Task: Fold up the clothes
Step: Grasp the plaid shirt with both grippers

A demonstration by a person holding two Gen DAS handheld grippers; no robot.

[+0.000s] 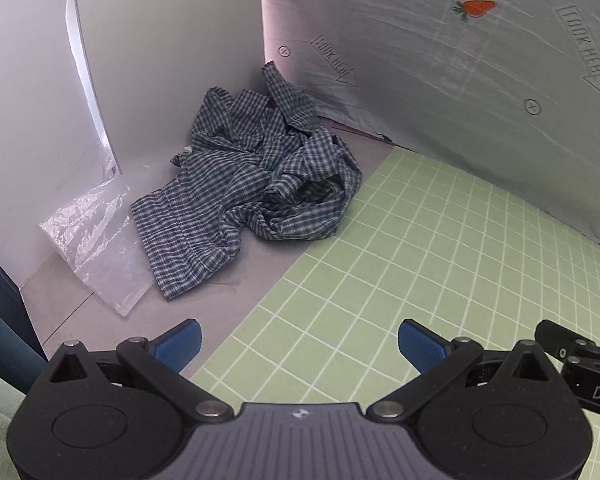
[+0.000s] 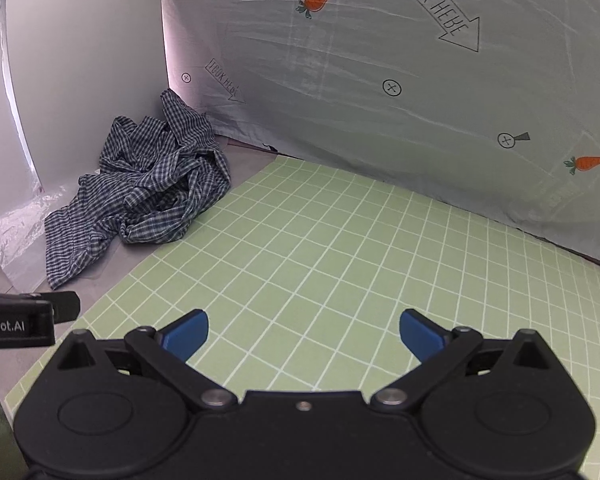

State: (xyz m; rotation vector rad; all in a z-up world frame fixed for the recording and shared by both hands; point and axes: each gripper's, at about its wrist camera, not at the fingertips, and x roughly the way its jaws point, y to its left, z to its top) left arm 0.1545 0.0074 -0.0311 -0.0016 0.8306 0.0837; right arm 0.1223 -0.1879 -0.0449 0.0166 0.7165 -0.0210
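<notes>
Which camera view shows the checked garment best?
The left wrist view. There the crumpled checked garment lies nearer and larger, straight ahead, with its folds clear. The right wrist view shows the same garment smaller, off to the left near the corner, partly beside the clear plastic bag.

Crumpled checked shirt [image 1: 256,184], dark blue and white, unfolded. Heaped in the far left corner on the grey surface, bunched high toward the back with one end propped against the wall. Flatter part spread toward the near left. Right edge just touching the green grid mat [image 1: 420,272].
</notes>
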